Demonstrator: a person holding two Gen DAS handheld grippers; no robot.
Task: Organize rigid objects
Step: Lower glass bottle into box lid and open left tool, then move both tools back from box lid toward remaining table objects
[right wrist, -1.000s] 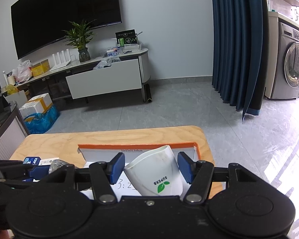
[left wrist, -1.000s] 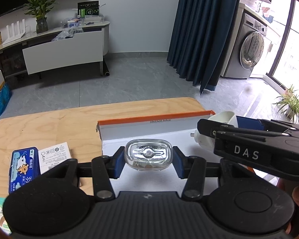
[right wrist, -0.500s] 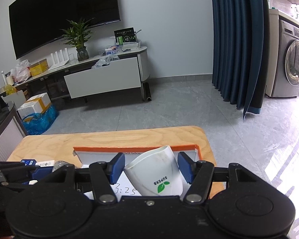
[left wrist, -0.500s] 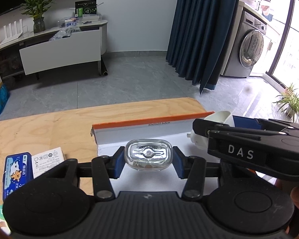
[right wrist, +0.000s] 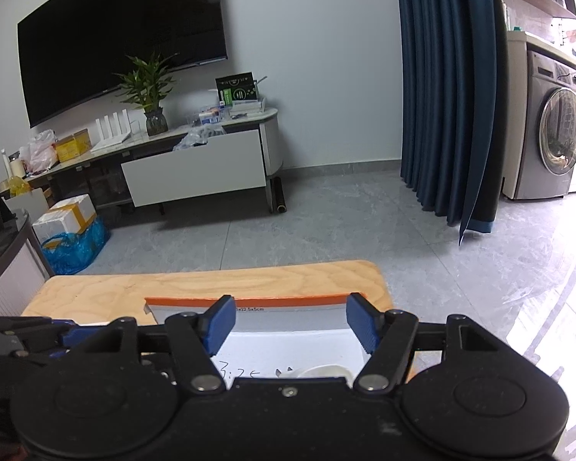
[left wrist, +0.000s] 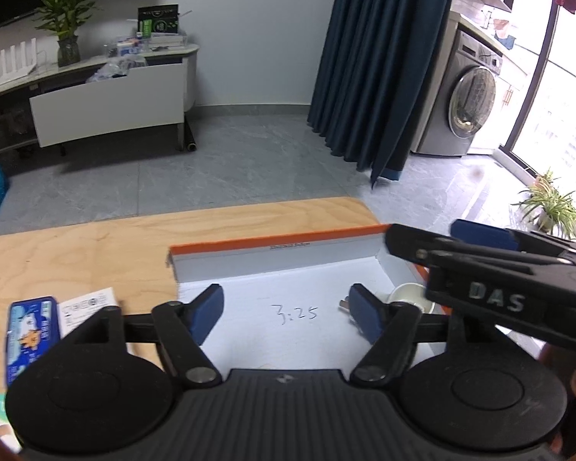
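Wooden desk (left wrist: pixel 96 253), light plywood top with rounded far corners; both grippers hang over its near right part.

Shallow box (left wrist: pixel 272 246), white inside with an orange rim, sits toward the desk's right edge. "3:25" is handwritten on its floor. Its far wall runs roughly parallel to the desk's far edge, well short of it.

Left gripper (left wrist: pixel 286 313): jaws opening, blue pads well apart, nothing between them, just bare box floor and the handwriting behind.

Right gripper (right wrist: pixel 290 324): jaws opening too, pads spread, gap clear. In the left wrist view its side, marked DAS, crosses over the box's right wall.

White cup (left wrist: pixel 405 296) is in the box, at the right side near the right wall, mouth visible, partly hidden behind the left gripper's right finger and the right gripper body. In the right wrist view only its rim shows, low in frame below the spread pads, no pad touching it. Can't tell whether it's upright or tilted.

Small white item with metal prongs (left wrist: pixel 345 303) lies on the box floor just beside the cup, mostly hidden behind the finger. Looks like a plug; not sure.

Blue packet (left wrist: pixel 30 334) with a cartoon print lies flat near the desk's left edge, outside the box. White printed leaflet (left wrist: pixel 88 305) lies just beside it, toward the box.
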